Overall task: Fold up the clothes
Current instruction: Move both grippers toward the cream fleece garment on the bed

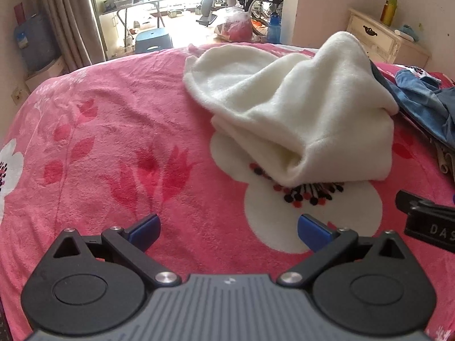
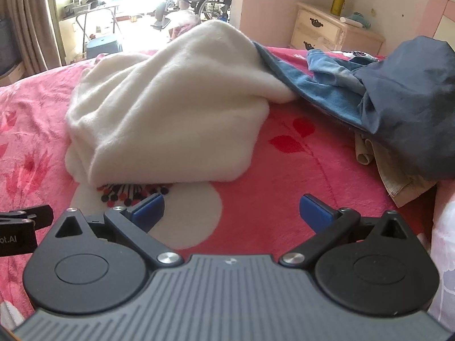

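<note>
Two open grippers hovering over a bed, a crumpled white garment lying just ahead of them.

The fluffy cream-white fleece garment (image 1: 290, 108) is lying bunched on the pink floral plush blanket (image 1: 113, 142), its near edge covering part of the blanket's big white flower print (image 1: 312, 221). The left gripper (image 1: 229, 228) is hanging above the blanket on the near side of the garment, its blue-padded fingers (image 1: 149, 226) standing wide apart and gripping nothing. The right gripper (image 2: 231, 211) is doing likewise, fingers spread and empty, just short of the garment. Beyond the garment, a heap of blue denim and dark navy clothing (image 2: 398, 93) is touching its far right corner, with a cream wooden bedside cabinet (image 2: 327, 31) behind.
</note>
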Demonstrator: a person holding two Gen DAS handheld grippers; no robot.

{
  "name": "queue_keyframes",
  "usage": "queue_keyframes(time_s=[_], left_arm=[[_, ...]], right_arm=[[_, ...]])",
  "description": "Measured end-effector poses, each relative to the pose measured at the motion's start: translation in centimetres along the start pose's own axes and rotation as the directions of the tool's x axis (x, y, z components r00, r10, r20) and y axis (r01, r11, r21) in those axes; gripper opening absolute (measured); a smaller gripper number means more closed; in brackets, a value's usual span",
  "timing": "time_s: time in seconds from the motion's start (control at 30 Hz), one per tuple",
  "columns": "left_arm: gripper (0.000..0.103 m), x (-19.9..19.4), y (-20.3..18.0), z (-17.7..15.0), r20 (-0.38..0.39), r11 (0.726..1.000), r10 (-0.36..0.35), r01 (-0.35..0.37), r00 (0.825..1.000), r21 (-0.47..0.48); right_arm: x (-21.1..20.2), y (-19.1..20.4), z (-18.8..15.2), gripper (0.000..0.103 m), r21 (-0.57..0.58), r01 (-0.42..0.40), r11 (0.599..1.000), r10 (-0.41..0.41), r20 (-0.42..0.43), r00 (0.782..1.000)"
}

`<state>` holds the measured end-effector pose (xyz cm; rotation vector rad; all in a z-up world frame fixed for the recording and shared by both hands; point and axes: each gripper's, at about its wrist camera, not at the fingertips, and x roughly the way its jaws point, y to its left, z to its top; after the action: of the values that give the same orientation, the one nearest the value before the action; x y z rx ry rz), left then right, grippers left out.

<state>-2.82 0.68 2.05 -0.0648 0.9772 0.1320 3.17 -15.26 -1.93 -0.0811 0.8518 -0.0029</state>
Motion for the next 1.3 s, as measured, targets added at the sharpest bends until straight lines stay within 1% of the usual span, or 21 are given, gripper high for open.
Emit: queue_keyframes(time_s=[0.27,0.37,1.3], left_arm=[[0.103,-0.31,0.02,0.08,0.0,1.0,-0.001,0.001,1.0,-0.01],[0.103,-0.4,-0.07,0.0,0.002,1.0,0.0,0.0,1.0,-0.007],[0.103,-0.33,-0.04,0.12,0.006,1.0,0.011,-0.011,1.0,0.0]], right_arm=[[-0.17,0.22,-0.01,0.102,-0.006,0.0,1.0,0.0,0.001,1.0],[-0.12,0.31,-0.42,0.102,-0.005,0.0,1.0,0.0,0.002,1.0],[0.08,0.5,-0.54,0.102,-0.021,-0.014,1.0,0.013,-0.012,1.0]])
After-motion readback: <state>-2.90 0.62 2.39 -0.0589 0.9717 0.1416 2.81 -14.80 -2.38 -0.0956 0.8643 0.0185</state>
